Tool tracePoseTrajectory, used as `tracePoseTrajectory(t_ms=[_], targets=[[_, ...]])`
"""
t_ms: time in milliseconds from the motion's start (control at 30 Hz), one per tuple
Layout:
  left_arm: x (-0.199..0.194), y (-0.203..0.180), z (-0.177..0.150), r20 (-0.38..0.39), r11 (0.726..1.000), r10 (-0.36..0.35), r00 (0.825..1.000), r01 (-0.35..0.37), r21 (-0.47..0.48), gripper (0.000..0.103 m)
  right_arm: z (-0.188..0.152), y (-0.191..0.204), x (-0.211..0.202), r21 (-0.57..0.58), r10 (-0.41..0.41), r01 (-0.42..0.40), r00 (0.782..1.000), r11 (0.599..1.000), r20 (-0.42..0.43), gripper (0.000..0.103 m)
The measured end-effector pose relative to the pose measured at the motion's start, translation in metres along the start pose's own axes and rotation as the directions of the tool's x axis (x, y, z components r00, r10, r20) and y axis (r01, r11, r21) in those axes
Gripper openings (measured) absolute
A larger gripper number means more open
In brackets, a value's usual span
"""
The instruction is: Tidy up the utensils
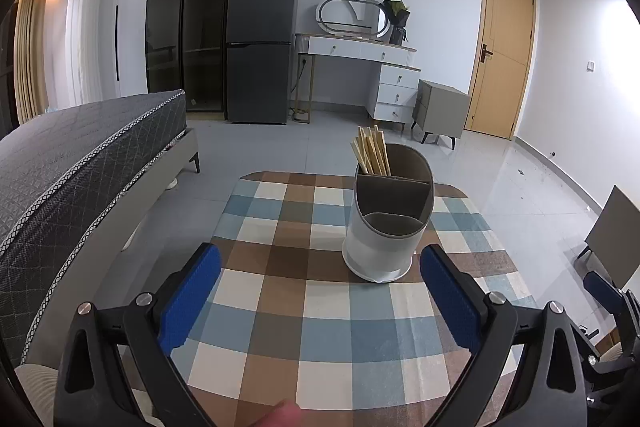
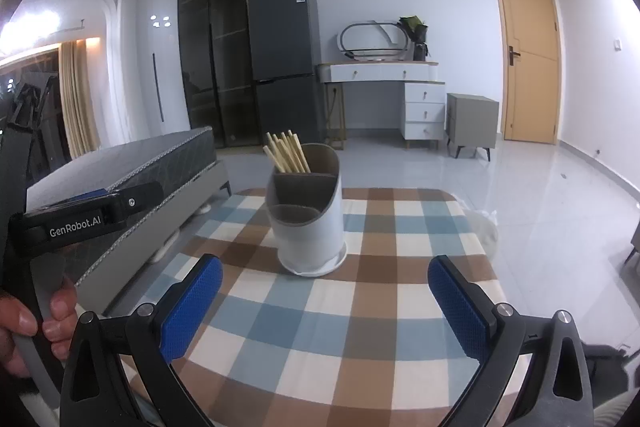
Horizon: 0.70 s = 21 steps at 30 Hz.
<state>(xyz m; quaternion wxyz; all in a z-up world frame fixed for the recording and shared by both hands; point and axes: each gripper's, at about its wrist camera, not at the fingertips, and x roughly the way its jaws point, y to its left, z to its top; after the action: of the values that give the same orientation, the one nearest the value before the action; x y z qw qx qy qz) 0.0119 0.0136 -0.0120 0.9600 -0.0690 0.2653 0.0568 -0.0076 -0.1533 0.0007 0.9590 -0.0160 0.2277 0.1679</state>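
A white and grey utensil holder (image 1: 382, 227) (image 2: 309, 215) with three compartments stands upright on the checked tablecloth (image 1: 304, 307) (image 2: 320, 315). Several wooden chopsticks (image 1: 370, 151) (image 2: 286, 151) stick up from its far compartment; the two nearer compartments look empty. My left gripper (image 1: 320, 257) is open, with blue pads (image 1: 190, 297) spread wide, just short of the holder and holding nothing. My right gripper (image 2: 325, 269) is open too, near the holder's base, with nothing between its fingers (image 2: 460, 307). In the right wrist view the left gripper's body (image 2: 80, 223) shows at the left, held by a hand (image 2: 24, 323).
A grey bed (image 1: 80, 163) (image 2: 132, 171) runs along the table's left side. Tiled floor (image 1: 520, 187) lies beyond and to the right. A fridge (image 1: 260, 35), a white dressing table (image 1: 360, 67), a small cabinet (image 1: 440, 107) and a door (image 1: 504, 47) line the far wall.
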Motion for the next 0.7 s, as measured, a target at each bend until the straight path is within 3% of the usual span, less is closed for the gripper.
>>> tracePoseTrajectory(t_ms=[133, 700], targets=[[-0.0025, -0.0011, 0.0013, 0.031, 1.0, 0.02, 0.999, -0.02, 0.0, 0.097, 0.0002, 0.0003, 0.0006, -0.001, 0.0, 0.0, 1.0, 1.0, 0.0, 0.103], [0.0025, 0.0002, -0.0002, 0.001, 1.0, -0.007, 1.0, 0.007, -0.013, 0.097, -0.0005, 0.0011, -0.0016, -0.009, -0.003, 0.003, 1.0, 1.0, -0.001, 0.103]])
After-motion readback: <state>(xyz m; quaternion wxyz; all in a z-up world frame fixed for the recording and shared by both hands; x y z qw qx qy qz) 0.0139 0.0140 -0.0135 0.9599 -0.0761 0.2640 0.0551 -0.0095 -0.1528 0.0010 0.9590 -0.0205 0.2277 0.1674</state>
